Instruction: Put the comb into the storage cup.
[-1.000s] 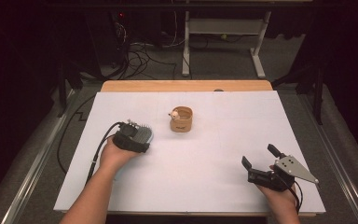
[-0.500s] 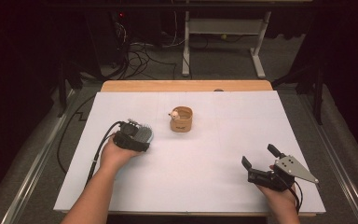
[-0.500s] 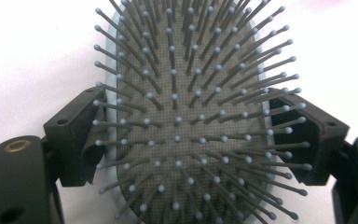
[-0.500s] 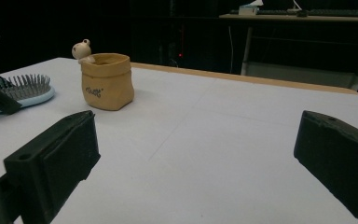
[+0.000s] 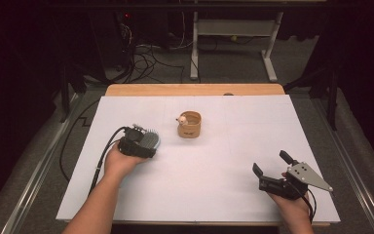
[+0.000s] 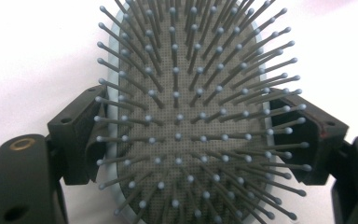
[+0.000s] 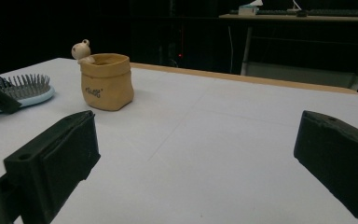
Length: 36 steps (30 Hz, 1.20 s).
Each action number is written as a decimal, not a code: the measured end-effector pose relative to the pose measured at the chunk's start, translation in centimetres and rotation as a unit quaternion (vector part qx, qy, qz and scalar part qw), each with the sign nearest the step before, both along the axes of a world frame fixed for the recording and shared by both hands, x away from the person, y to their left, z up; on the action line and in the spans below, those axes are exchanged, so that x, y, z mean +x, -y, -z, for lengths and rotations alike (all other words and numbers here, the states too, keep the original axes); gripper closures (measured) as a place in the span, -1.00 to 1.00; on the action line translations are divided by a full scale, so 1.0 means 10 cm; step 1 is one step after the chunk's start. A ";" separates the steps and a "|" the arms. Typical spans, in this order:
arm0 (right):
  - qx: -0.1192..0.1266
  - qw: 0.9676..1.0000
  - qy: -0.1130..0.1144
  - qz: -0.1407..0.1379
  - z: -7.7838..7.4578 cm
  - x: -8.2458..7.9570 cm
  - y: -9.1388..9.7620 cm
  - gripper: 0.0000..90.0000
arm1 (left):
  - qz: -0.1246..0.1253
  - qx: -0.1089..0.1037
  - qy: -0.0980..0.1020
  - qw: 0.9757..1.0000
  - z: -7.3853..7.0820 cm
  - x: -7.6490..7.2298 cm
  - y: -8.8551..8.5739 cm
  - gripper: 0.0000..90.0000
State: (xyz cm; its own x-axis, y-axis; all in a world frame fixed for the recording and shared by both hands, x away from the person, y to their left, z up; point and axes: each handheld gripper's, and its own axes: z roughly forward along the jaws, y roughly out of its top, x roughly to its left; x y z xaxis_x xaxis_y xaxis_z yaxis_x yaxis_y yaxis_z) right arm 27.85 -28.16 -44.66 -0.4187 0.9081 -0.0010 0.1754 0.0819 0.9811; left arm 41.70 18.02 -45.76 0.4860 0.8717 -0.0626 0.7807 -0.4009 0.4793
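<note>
Hairbrush point(image 6: 186, 130), bristles up, lies flat on the white surface point(image 5: 224, 161) just left of the tan pouch point(image 5: 190, 125), which serves as landmark. The left hand-held gripper point(image 5: 143, 145) pinches the brush head by its two edges, a jaw pressed against each side. Well to the right of the pouch and nearer the person, the right hand-held gripper point(image 5: 271, 169) rests with jaws spread wide, nothing between them.
</note>
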 end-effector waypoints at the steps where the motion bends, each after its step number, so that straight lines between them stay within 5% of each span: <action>1: 0.000 1.000 0.000 0.001 0.00 0.00 0.00 -0.99 | 0.000 -0.003 0.000 1.000 0.00 0.00 -0.01 -0.54; 25: 0.000 1.000 0.001 0.003 0.00 0.00 0.01 -0.99 | 0.000 -0.026 0.038 0.999 -0.20 -0.10 -0.10 -0.53; 36: 0.001 1.000 0.002 0.003 0.00 0.00 0.00 -0.99 | 0.004 -0.054 0.070 0.996 -0.28 -0.19 -0.15 -0.53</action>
State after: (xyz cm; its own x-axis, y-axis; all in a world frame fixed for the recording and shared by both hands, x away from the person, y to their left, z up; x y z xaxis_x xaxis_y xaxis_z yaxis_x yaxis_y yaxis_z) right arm 27.80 -28.21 -44.62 -0.4133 0.9106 -0.0010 0.1716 0.0790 0.9820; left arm 39.81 19.56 -42.91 0.5041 0.8591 -0.0879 0.7002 -0.3470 0.6239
